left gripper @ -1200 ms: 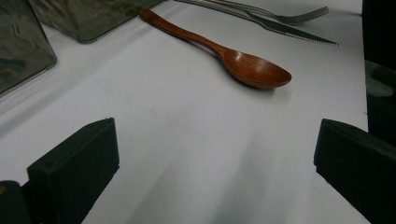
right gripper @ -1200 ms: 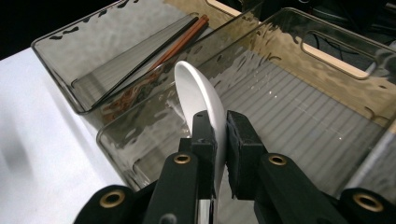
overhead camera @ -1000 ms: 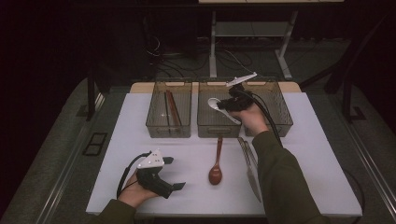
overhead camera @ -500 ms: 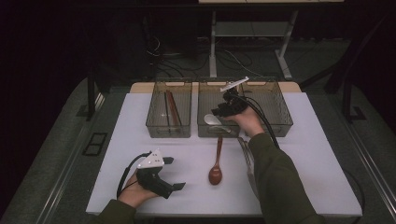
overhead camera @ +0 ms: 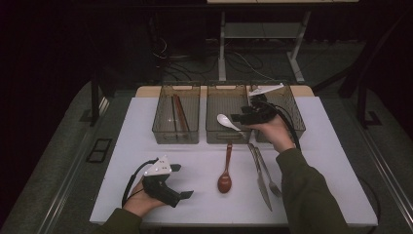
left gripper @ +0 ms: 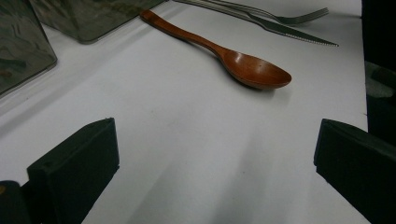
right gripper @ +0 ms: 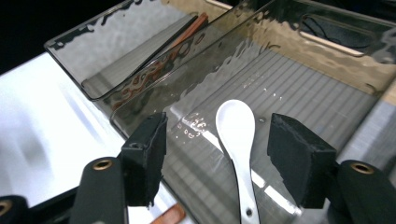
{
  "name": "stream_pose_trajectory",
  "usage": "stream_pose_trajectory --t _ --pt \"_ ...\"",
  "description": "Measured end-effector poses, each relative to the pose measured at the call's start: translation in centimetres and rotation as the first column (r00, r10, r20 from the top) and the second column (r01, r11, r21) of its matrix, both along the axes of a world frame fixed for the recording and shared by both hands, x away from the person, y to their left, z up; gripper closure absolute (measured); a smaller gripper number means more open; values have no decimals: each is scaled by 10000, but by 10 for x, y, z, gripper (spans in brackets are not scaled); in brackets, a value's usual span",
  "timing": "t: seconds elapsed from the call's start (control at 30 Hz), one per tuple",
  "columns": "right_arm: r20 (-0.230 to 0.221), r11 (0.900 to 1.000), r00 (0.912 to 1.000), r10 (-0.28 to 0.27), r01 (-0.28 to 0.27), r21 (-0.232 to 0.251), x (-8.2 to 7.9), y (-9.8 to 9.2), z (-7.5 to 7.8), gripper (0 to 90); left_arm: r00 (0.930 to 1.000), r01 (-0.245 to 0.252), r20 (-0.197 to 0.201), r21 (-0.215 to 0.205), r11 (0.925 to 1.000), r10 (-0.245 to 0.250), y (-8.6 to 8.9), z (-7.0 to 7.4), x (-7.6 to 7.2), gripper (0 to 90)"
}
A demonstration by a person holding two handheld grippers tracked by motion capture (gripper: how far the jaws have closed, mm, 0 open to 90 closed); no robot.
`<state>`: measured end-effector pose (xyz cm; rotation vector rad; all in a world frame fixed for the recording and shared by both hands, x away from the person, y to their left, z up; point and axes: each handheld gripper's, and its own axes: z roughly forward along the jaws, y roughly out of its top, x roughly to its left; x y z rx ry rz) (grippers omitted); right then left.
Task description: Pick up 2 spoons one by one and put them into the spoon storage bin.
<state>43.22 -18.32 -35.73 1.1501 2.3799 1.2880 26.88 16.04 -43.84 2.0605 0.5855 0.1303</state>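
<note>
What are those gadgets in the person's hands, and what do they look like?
Each hand holds a black handheld gripper with two blocky black jaws. The left gripper and right gripper each carry a pale grey three-cornered plate on top and trail a black cable. Brass-coloured fasteners sit at the right jaws' bases. The person wears dark olive-green sleeves.

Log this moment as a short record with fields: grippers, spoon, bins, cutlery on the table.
right gripper: jaws just opened, wide apart, pads off the spoon
white spoon: released, lying in middle bin
left gripper: open, holding nothing, low over white table
left bin: holds brown sticks
on table: wooden spoon, knife, fork
</note>
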Motion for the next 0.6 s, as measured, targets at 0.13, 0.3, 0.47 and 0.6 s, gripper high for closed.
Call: stream_pose_trajectory --t 0.13,0.3,0.47,0.6 --pt "94 10000 10000 -6 6 -55 -13 -14 4 353 10000 -38 -18 -1 10000 38 0 0 0 0" --pt "296 9999 9995 48 -45 -124 -30 -28 4 331 10000 -39 -24 56 10000 39 0 0 0 0" --pt "294 10000 9996 44 -44 -19 -45 -41 -3 316 10000 -66 -19 48 10000 66 0 0 0 0" --pt "301 9999 9995 136 -137 30 -57 -48 -10 323 10000 -81 -6 59 10000 81 0 0 0 0"
